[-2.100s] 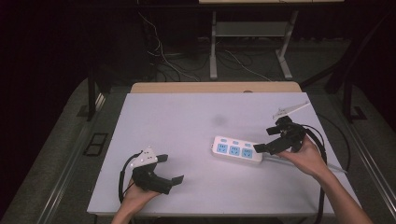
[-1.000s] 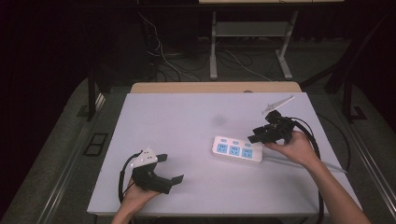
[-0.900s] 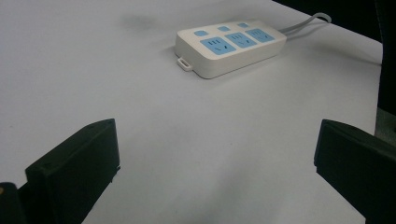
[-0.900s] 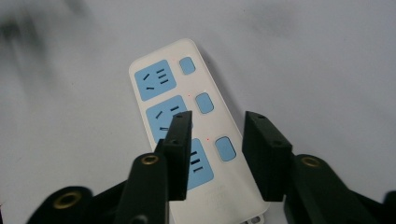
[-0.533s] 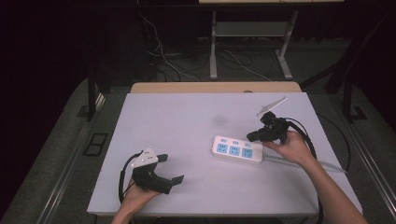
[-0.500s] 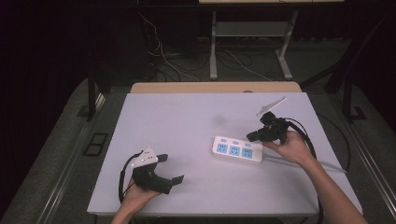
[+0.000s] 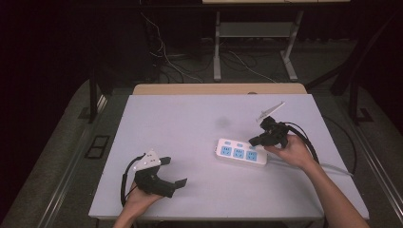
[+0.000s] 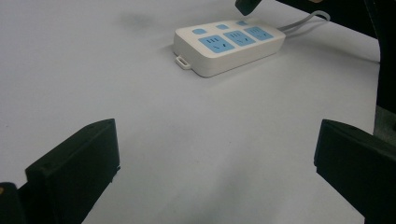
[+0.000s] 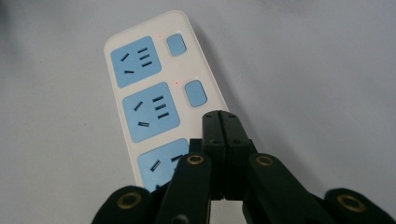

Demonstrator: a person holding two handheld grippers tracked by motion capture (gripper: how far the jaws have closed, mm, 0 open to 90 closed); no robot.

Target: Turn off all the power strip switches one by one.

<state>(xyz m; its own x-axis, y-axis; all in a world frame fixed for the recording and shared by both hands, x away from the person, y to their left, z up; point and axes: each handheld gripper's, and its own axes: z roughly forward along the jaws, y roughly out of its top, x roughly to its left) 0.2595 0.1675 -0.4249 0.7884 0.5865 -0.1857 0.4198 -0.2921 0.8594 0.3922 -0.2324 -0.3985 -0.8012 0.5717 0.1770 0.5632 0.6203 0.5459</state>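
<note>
Three blue sockets face up on the white power strip point(image 7: 241, 153), which lies right of centre on the tabletop point(image 7: 190, 123). Your right hand-held gripper point(image 9: 220, 122) has its jaws pressed together over the strip's cable end, beside the switches. Your left hand-held gripper point(image 7: 173, 178) rests well apart near the front edge, jaws spread, with bare tabletop between it and the strip.

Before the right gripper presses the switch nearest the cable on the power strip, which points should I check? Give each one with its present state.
1. Right gripper jaws shut to make one tip: ok.
2. Tip over the third switch: cannot tell, the jaws hide it.
3. Power strip flat on the table: ok.
4. Other two switches free of the tip: ok.
5. Left gripper open, apart from the strip: ok.
</note>
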